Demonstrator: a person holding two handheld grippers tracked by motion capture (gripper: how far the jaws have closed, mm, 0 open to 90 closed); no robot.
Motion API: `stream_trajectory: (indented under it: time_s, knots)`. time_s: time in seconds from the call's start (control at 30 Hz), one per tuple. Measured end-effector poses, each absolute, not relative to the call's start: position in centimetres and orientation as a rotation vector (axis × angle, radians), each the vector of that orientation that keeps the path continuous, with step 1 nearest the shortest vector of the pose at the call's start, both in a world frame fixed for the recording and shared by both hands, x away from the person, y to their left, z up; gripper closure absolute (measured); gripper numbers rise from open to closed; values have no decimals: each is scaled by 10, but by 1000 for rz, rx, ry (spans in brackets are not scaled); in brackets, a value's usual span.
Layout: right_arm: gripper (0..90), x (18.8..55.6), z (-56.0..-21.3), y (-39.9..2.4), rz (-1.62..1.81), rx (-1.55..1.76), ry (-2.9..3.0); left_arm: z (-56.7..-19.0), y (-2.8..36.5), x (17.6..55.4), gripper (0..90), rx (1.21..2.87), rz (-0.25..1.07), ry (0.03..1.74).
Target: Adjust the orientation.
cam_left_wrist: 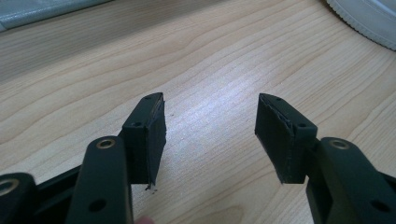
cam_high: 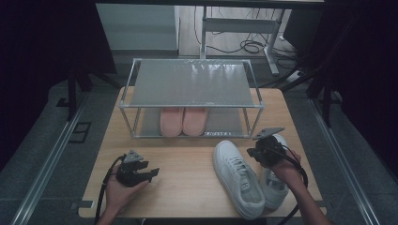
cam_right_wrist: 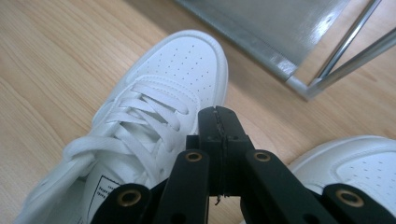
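The sneakers lie side by side on the right part of the table (cam_high: 187,187), toes toward the rack (cam_high: 191,83); the left sneaker (cam_high: 238,178) is angled with its heel toward us, and the right sneaker (cam_high: 274,185) is partly hidden under our right hand (cam_high: 286,169). We hold the right gripper (cam_high: 263,151) above the right sneaker, near the rack's front right leg; its jaws are pressed fully together with nothing between them. In the right gripper view the closed tips hover over the gap between the two shoes, the laced one (cam_right_wrist: 154,116) at left and the other's toe (cam_right_wrist: 359,163) at lower right. Our left gripper (cam_high: 152,172) rests low over bare wood at the table's left, well apart from the shoes, its jaws spread wide and empty. On the rack's lower shelf we see pink slippers (cam_high: 183,121), side by side.
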State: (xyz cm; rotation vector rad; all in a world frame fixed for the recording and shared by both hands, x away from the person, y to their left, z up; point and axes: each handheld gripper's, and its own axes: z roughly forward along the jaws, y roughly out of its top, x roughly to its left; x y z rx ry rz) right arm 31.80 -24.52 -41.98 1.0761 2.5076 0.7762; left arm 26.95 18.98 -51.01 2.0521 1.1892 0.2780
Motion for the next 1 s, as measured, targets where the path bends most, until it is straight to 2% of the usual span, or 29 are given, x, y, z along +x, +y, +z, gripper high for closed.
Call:
stream_trajectory:
  time_s: [0.47,1.0]
  knots:
    - [900,330,-446,-233,561,1092,2596,-509,189,268,437,2046,281,1185]
    - [900,332,-456,-220,474,1081,2655,-508,189,268,437,2048,284,1179]
